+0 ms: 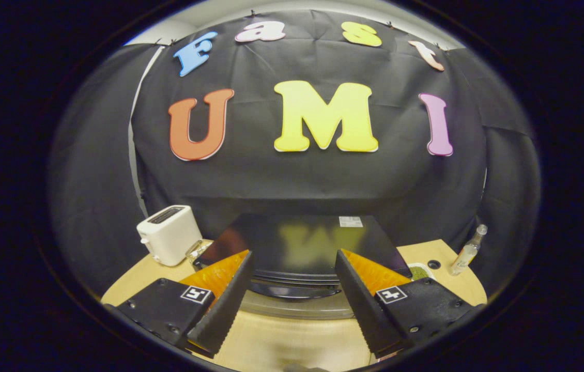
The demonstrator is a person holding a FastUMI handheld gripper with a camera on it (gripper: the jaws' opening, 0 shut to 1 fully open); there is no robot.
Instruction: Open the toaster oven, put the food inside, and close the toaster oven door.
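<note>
just ahead of the fingers, from the gripper view, the toaster oven [300,245] sits on the wooden table [281,343], seen from above its dark glossy top, with the curved front and what looks like the door handle lying between and just below the fingertips; the gripper [292,258] stands with its jaws wide apart and nothing between them, the tips to either side of the oven's front edge; the door looks closed, so opening seems not yet done; the risk, as i judge it, is that the fingers come down on the top instead of hooking the handle, or slip off its rounded bar, and a hard pull could drag the whole oven forward; a white toaster [169,233] stands near the oven's left, touching or not i cannot tell, and a clear bottle [469,250] well apart on the right near the table's edge; something green [418,272] shows behind the right finger, perhaps the food; open tabletop lies nearer than the oven, room for the door to swing down
</note>
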